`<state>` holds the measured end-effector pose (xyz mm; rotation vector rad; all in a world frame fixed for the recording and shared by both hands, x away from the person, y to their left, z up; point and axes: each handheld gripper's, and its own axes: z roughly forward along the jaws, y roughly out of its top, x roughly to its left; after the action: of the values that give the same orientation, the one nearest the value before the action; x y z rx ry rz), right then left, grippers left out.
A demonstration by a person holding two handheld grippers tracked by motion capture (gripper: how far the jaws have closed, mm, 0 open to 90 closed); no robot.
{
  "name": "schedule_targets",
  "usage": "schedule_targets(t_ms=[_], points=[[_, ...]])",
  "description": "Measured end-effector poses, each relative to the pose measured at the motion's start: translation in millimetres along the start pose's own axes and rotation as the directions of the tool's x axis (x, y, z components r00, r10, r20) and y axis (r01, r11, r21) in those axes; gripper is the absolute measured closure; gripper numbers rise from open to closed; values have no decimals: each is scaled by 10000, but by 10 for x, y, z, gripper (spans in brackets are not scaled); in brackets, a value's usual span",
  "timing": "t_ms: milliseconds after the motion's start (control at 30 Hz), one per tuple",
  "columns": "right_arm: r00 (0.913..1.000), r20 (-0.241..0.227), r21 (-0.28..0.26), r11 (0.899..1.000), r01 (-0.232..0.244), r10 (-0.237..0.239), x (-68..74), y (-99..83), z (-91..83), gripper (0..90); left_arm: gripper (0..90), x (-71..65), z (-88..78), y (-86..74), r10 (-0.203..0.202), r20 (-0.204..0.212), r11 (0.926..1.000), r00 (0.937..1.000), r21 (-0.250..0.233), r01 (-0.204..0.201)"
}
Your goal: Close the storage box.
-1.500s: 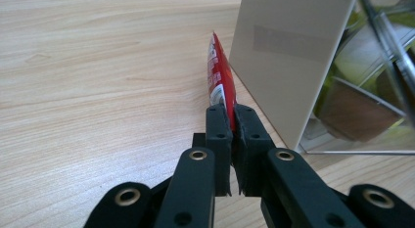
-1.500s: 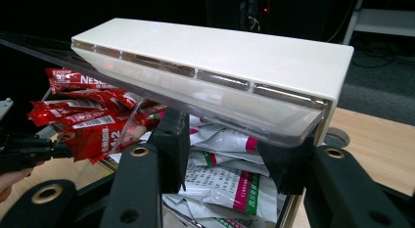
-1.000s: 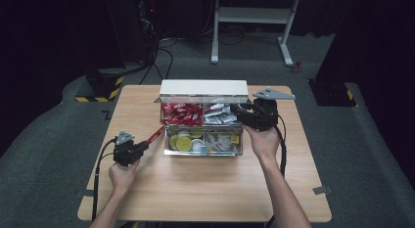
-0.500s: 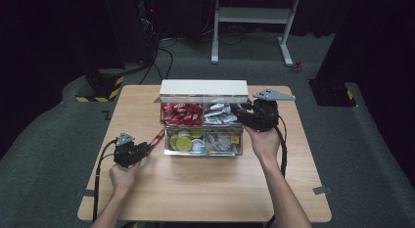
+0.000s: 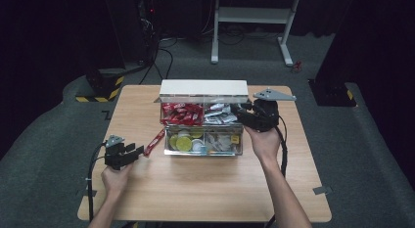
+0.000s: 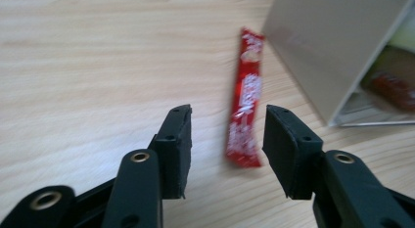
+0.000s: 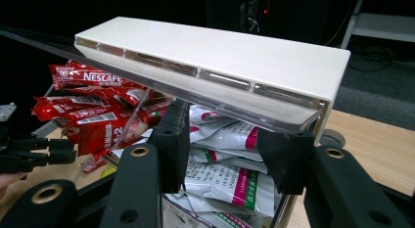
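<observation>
High view: a clear organizer box (image 5: 203,148) with a white lid (image 5: 204,87) raised stands mid-bench (image 5: 205,193). One red coffee stick sachet (image 5: 154,142) lies on the wood just beside the box's left wall. The left tool (image 5: 133,152) is near the sachet's lower end, apart from it. The right tool (image 5: 240,112) sits at the box's right back corner, by the raised lid.

Left gripper view: the left tool (image 6: 227,140) has its jaws spread, empty, with the sachet (image 6: 246,98) lying flat beyond and between them, untouched. The wrapper is glossy red with white lettering, long, thin and blurred.

Right gripper view: the right tool (image 7: 230,147) has its jaws apart under the lid's edge (image 7: 205,66), and I cannot tell whether they touch it. Behind are red Nescafe sachets (image 7: 93,108) and white sachets (image 7: 230,181).

Judging by this, the loose sachet is not yet grasped; picking it up and placing it with the red ones remains.
</observation>
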<state>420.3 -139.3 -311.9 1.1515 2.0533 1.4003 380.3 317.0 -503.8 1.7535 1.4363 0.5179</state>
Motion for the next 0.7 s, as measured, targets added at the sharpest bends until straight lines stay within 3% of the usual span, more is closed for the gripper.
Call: schedule_targets(t_ms=[367, 433, 700], points=[[10000, -41, -56, 10000, 35, -35, 6, -5, -25, 558, 492, 206, 20, -219, -166, -1098, 9992, 9938, 337, 204], [10000, -9, -52, 10000, 75, -75, 1, -12, -37, 558, 491, 219, 13, -244, -231, -1197, 9995, 9925, 204, 257], [10000, -17, -10, 10000, 34, -34, -28, -51, -75, 555, 433, 164, 13, -267, 253, -1413, 9993, 9896, 324, -209]])
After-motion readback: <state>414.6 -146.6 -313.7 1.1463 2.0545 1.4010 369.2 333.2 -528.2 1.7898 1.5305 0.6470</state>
